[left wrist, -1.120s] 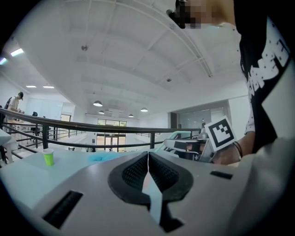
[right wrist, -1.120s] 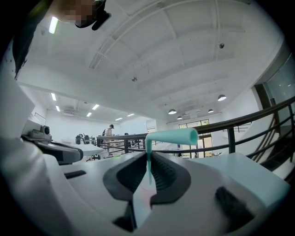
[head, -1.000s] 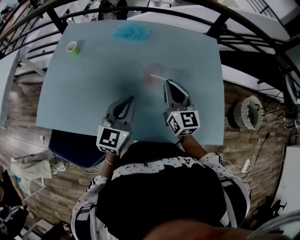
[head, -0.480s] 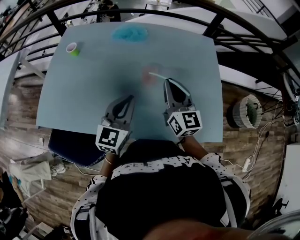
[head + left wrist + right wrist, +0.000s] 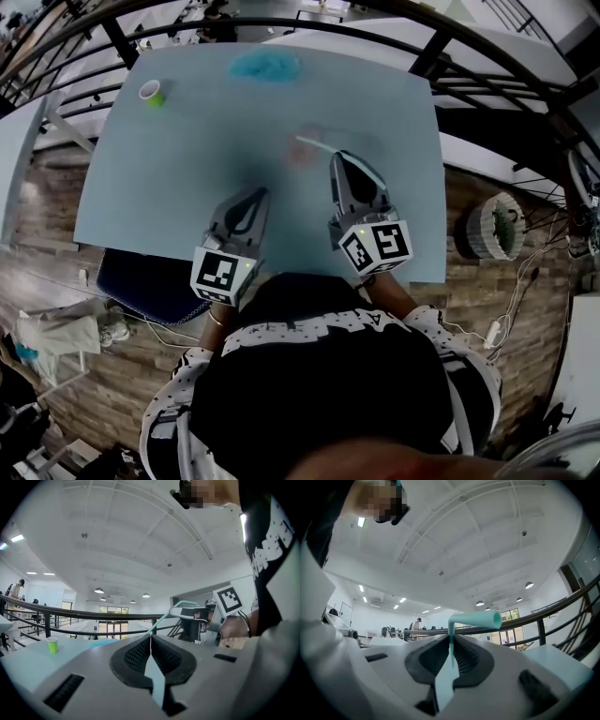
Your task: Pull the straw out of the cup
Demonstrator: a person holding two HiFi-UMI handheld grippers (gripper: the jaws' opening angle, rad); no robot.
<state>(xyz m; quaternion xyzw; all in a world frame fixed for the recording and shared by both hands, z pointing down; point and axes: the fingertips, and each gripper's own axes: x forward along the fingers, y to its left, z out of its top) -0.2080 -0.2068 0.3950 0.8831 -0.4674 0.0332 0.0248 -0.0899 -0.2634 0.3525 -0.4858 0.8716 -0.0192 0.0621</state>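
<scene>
A faint pinkish cup (image 5: 302, 152) stands mid-table. Over it slants a teal bent straw (image 5: 315, 145). My right gripper (image 5: 337, 157) is shut on the straw just right of the cup. In the right gripper view the straw (image 5: 474, 619) rises from between the shut jaws (image 5: 451, 643) and bends to the right. My left gripper (image 5: 260, 193) hovers left of the cup and nearer me, shut and empty. In the left gripper view the straw (image 5: 161, 618) slopes down behind my shut left gripper (image 5: 150, 637); the cup is hidden, so whether the straw's end is still inside cannot be told.
A small green cup (image 5: 150, 92) stands at the blue table's (image 5: 178, 187) far left corner. A blue crumpled cloth (image 5: 265, 64) lies at the far edge. Black railings (image 5: 487, 89) run past the right side. A dark blue object (image 5: 141, 281) sits below the near-left edge.
My right gripper has drawn slightly back and to the right with the straw in it. The left gripper has barely moved.
</scene>
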